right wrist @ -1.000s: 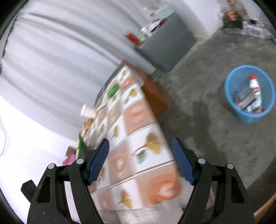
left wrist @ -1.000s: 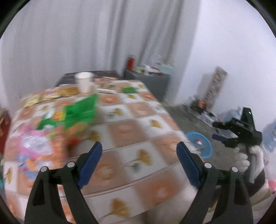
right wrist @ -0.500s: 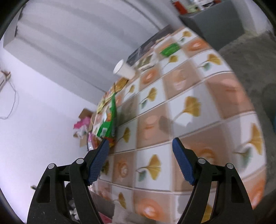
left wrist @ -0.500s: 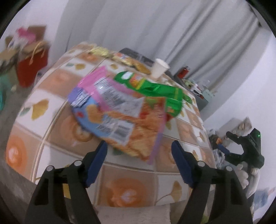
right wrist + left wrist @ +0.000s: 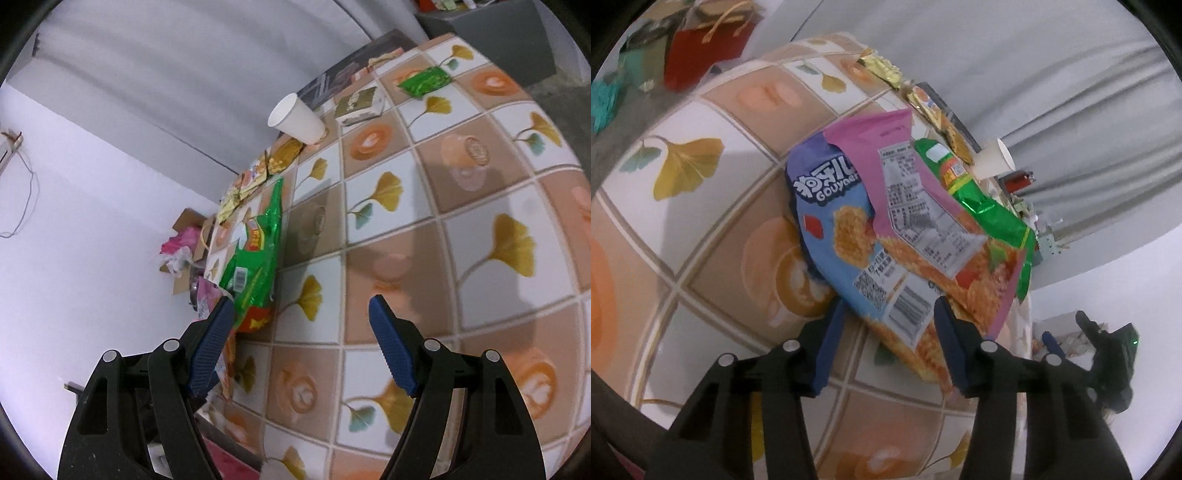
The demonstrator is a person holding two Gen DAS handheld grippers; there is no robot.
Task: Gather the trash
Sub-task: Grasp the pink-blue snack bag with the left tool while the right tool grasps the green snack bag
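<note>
Flat on the tablecloth (image 5: pixel 701 206), crinkled blue-pink snack bag (image 5: pixel 886 236) lies printed-side up.

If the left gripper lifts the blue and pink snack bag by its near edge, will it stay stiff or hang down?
The snack bag looks creased and flattened, so it will probably droop. Likely light: it seems empty. Its glossy film may slip between the left gripper fingers.

Bright even indoor light, soft shadows, fisheye-warped edges, slight blur
</note>
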